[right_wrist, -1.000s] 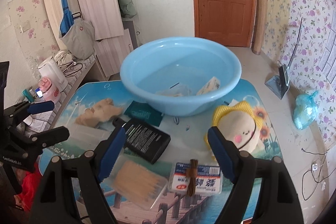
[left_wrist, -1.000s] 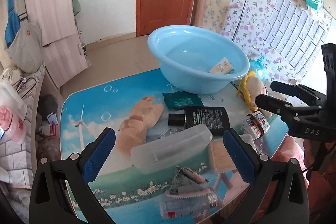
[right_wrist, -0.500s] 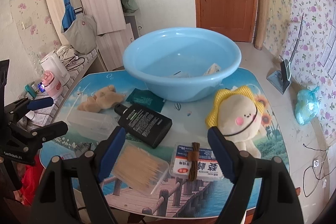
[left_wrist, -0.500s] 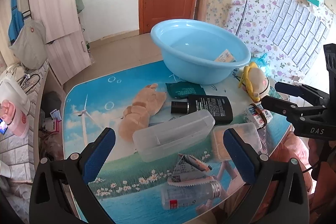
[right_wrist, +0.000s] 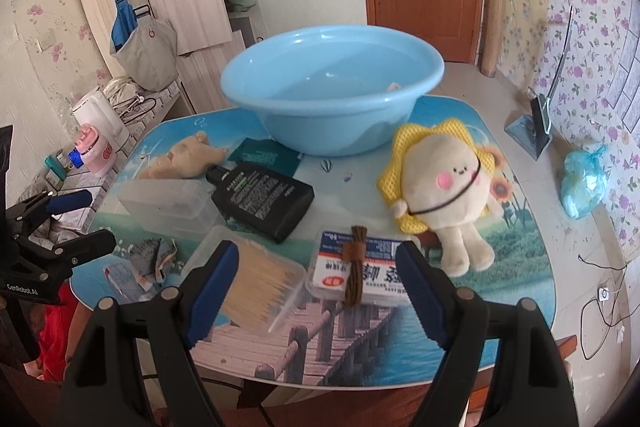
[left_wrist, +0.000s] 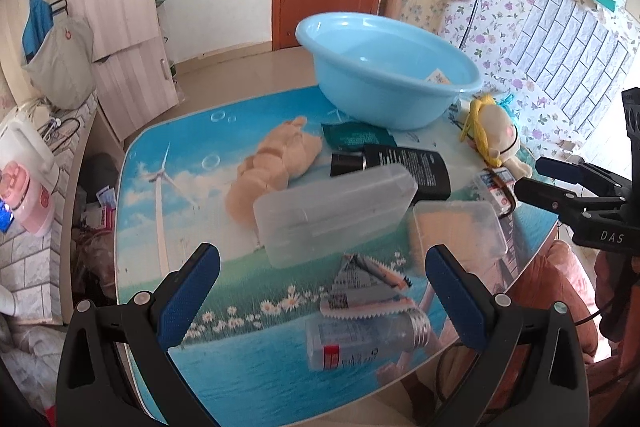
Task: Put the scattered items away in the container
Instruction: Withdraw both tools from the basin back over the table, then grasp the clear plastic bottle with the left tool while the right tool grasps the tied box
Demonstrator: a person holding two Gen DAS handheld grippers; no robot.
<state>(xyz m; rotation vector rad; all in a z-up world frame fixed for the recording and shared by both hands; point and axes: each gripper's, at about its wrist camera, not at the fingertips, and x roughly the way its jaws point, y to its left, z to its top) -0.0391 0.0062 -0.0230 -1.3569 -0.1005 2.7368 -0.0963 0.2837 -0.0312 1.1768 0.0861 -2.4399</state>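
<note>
Both the left claw [left_wrist: 322, 291] and right claw [right_wrist: 316, 287] hang wide open and empty above the bench [right_wrist: 520, 267], seemingly between picks, so next one must close on an item like the card packet [right_wrist: 360, 273] for the basin [right_wrist: 332, 103]

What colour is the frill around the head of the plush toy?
Yellow. The plush toy shows best in the right wrist view.
</note>
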